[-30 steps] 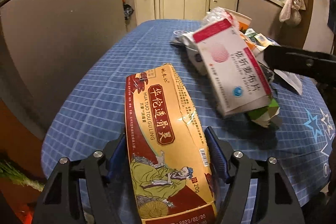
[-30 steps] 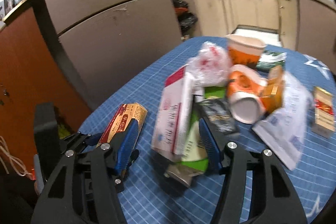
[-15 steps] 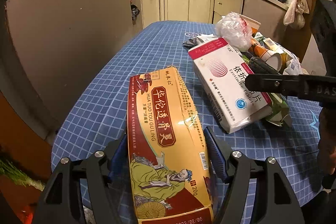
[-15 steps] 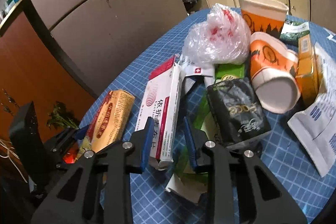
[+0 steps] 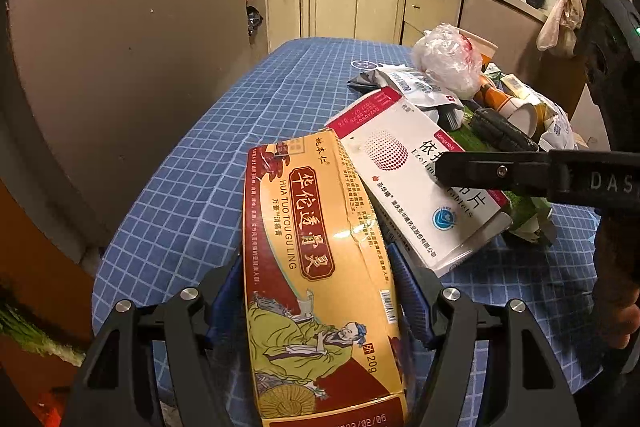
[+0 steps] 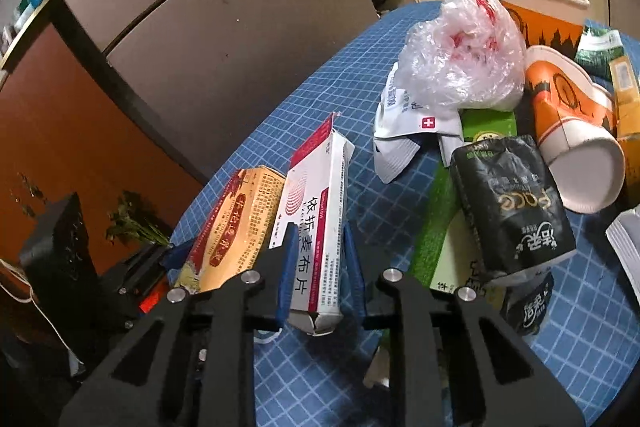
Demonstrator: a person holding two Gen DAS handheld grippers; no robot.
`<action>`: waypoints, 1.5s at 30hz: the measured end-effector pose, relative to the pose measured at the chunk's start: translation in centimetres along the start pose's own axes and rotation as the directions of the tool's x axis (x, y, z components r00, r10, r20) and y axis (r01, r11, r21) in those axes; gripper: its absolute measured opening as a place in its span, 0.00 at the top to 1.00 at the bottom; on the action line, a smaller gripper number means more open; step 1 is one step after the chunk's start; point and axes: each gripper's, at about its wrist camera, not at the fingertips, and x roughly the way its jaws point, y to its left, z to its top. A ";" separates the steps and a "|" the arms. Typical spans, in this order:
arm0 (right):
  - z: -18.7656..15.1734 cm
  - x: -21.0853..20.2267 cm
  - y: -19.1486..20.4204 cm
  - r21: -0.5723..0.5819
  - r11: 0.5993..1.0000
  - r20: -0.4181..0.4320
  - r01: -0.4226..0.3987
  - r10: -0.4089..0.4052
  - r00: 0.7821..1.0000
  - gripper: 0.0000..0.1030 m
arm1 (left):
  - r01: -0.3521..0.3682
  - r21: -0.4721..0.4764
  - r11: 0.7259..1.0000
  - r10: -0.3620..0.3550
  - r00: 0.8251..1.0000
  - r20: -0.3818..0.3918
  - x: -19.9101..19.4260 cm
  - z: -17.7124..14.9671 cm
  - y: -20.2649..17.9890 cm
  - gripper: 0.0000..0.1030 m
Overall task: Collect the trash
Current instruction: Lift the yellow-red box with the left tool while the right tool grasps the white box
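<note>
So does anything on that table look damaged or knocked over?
Yes. An orange cup lies on its side in the pile, mouth open toward the camera. The yellow box in the left gripper is creased across its face, and the white box has a torn end flap.

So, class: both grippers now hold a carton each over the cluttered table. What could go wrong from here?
1. The white carton leans against the yellow carton; moving either could drag the other.
2. The right gripper pinches the white carton near its open end, which may crush or slip.
3. The tipped paper cup could roll if the pile is bumped.
</note>
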 end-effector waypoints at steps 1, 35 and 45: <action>0.0 0.2 0.1 0.000 1.000 -0.008 0.004 -0.004 1.000 0.76 | 0.001 0.001 1.000 -0.001 1.000 0.001 0.0 0.0 0.1 0.32; -4.2 -9.2 4.7 0.053 0.981 0.264 0.188 -0.196 0.945 0.87 | -0.053 0.031 0.998 0.050 0.993 0.107 -5.4 0.0 -0.7 0.32; -7.2 -16.0 5.9 0.073 0.962 0.359 0.264 -0.272 0.893 0.87 | -0.044 0.076 0.996 0.030 0.985 0.170 -9.3 1.1 -4.6 0.32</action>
